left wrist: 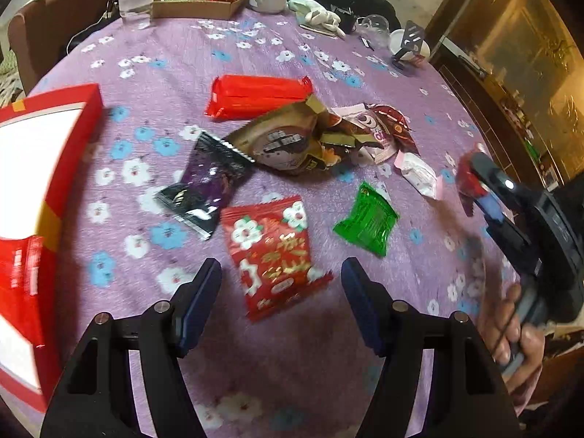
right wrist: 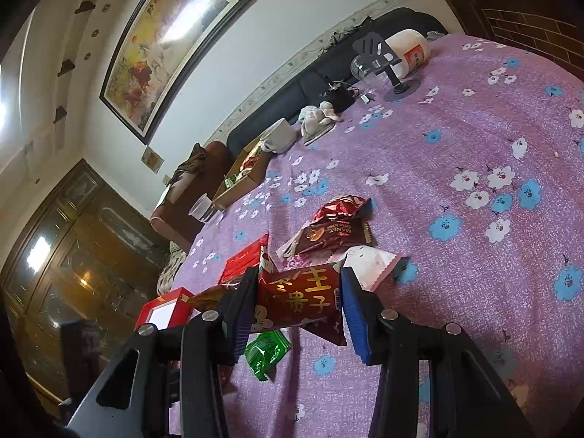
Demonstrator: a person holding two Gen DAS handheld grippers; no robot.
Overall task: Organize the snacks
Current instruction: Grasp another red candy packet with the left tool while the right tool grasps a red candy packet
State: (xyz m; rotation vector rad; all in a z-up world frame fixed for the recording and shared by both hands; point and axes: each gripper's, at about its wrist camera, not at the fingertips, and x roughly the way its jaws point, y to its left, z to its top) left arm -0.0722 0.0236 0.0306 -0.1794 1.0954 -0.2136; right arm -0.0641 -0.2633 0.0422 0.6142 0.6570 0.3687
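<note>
Purple flowered cloth covers the bench (left wrist: 153, 73); most snack packets are loose on it w/ the open red cardboard box (left wrist: 47, 168) at left. Right gripper (right wrist: 297, 301) is clamped on a dark-red printed snack packet (right wrist: 299, 299), lifted. Left gripper (left wrist: 281, 292) is wide open, empty, over a red floral packet (left wrist: 273, 255). Early stage, approx: green foil packet (left wrist: 365, 219), purple packet (left wrist: 211, 179), long red wrapper (left wrist: 255, 95) + brown pile (left wrist: 292, 138) unsorted.
</note>
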